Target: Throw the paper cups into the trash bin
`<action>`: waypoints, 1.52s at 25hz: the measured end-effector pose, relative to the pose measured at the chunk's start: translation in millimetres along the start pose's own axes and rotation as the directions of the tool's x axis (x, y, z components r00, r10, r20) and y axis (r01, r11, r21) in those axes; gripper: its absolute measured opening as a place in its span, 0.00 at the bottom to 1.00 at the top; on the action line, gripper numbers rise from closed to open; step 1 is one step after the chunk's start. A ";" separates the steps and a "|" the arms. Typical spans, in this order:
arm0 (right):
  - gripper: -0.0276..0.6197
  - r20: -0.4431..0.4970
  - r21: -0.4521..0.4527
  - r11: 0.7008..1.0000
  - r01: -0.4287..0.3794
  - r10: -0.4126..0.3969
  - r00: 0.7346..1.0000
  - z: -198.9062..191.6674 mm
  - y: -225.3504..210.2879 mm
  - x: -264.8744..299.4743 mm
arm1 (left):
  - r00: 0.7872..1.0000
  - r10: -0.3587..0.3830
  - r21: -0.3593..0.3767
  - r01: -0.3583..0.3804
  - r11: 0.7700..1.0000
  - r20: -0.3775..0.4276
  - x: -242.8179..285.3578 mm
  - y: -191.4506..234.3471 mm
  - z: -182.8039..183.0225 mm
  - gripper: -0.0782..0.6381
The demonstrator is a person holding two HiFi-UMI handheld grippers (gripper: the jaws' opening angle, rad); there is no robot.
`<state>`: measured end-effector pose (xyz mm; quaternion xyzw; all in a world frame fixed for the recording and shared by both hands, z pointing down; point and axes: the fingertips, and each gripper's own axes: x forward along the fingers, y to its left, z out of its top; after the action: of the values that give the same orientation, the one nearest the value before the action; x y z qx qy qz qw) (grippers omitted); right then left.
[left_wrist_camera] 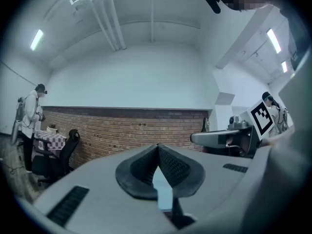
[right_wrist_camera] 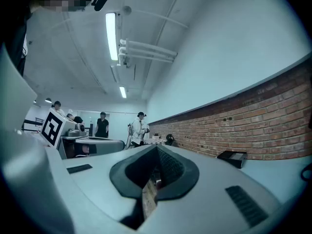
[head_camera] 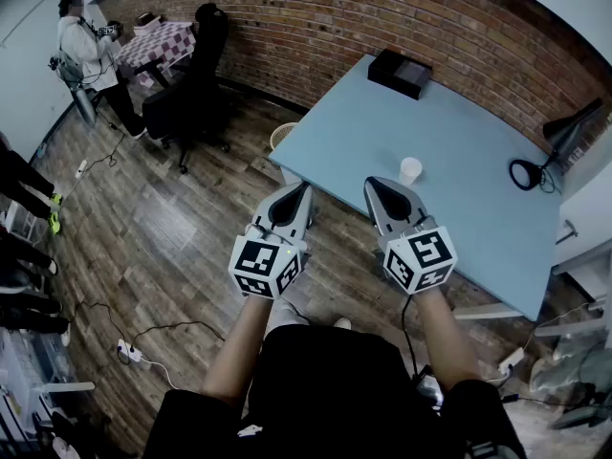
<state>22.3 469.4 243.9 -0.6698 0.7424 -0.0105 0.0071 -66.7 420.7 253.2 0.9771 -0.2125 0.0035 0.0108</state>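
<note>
Barely begun: cup (head_camera: 409,170) on table (head_camera: 478,199), not yet grasped or binned; bin (head_camera: 283,138) by table corner. Left gripper (head_camera: 302,191), right gripper (head_camera: 373,185) clenched, empty, level.

Pale blue table (head_camera: 478,208), white paper cup (head_camera: 410,170) on it, black box (head_camera: 400,73) at its far corner, red-brown brick wall (head_camera: 382,17), dark brown plank floor (head_camera: 172,218), purple-and-white checked cloth (head_camera: 158,41).

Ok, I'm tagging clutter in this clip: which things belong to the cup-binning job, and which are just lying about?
For the job: paper cup, trash bin, left gripper, right gripper.
Lying about: black box, desk lamp, office chair, power strip.
</note>
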 end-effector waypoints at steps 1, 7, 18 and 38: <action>0.04 -0.001 0.001 1.000 -0.002 0.002 1.000 0.1 0.8 -1.4 | 1.000 -0.002 0.002 0.002 1.000 0.003 -0.9 -2.7 1.3 0.11; 0.04 0.008 0.005 1.000 -0.015 0.015 1.000 0.4 2.8 -6.0 | 1.000 -0.007 0.014 0.007 1.000 0.010 -1.6 -11.3 6.6 0.11; 0.04 -0.030 0.027 1.000 -0.016 0.017 0.999 -18.2 -9.3 -8.5 | 1.000 0.019 0.012 -0.019 1.000 -0.022 -0.7 -13.4 -2.4 0.11; 0.04 -0.092 0.061 0.998 -0.014 0.020 0.996 -48.2 -34.4 21.8 | 0.997 0.048 0.001 -0.048 0.999 -0.067 24.8 15.0 -16.4 0.11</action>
<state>53.1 444.5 293.1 -0.6618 0.7469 -0.0639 -0.0069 -50.4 397.2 270.2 0.9710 -0.2356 0.0364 0.0183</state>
